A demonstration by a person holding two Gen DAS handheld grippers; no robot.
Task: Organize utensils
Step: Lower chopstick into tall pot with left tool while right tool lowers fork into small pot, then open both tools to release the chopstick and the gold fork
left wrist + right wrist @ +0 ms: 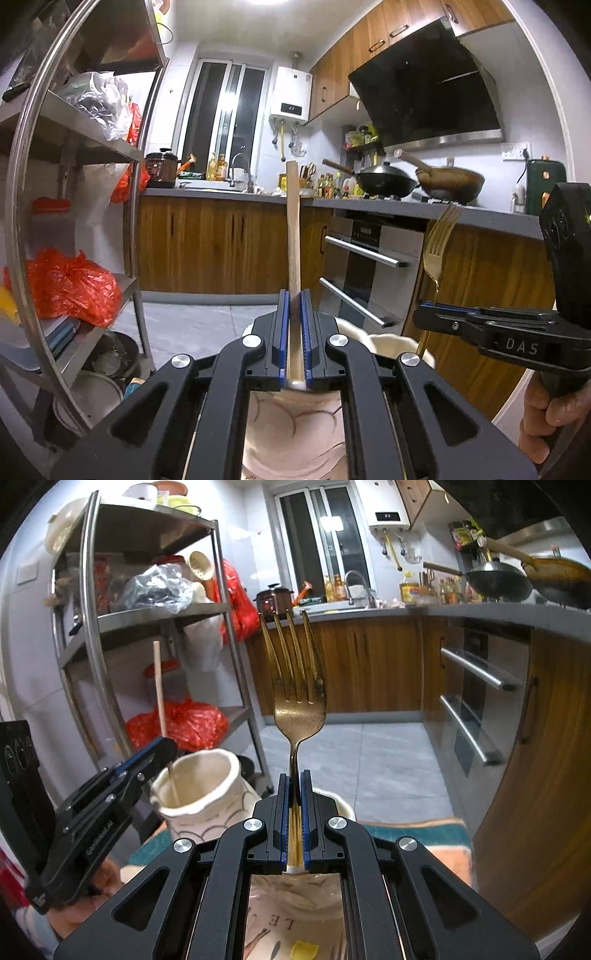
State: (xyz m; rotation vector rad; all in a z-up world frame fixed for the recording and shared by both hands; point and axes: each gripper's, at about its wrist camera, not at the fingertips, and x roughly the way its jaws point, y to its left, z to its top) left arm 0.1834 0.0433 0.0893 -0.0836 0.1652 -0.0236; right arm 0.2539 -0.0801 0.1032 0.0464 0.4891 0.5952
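In the left wrist view my left gripper [294, 301] is shut on a wooden chopstick [293, 221] that stands upright, its lower end over a cream jar with a scallop pattern [288, 435]. From the right wrist view that chopstick [159, 686] reaches down into the scalloped jar [207, 779], with the left gripper [162, 744] just above the rim. My right gripper [294, 775] is shut on the handle of a gold fork [297, 690], tines up, above a second printed jar [341, 803]. The left wrist view shows the fork [439, 236] and right gripper [424, 308] at the right.
A steel shelf rack [110, 635] with red bags stands on the left. Wooden cabinets, an oven [476, 690] and a counter with woks [384, 179] line the far side and right. The jars stand on a striped cloth [413, 830]. A hand [550, 413] holds the right gripper.
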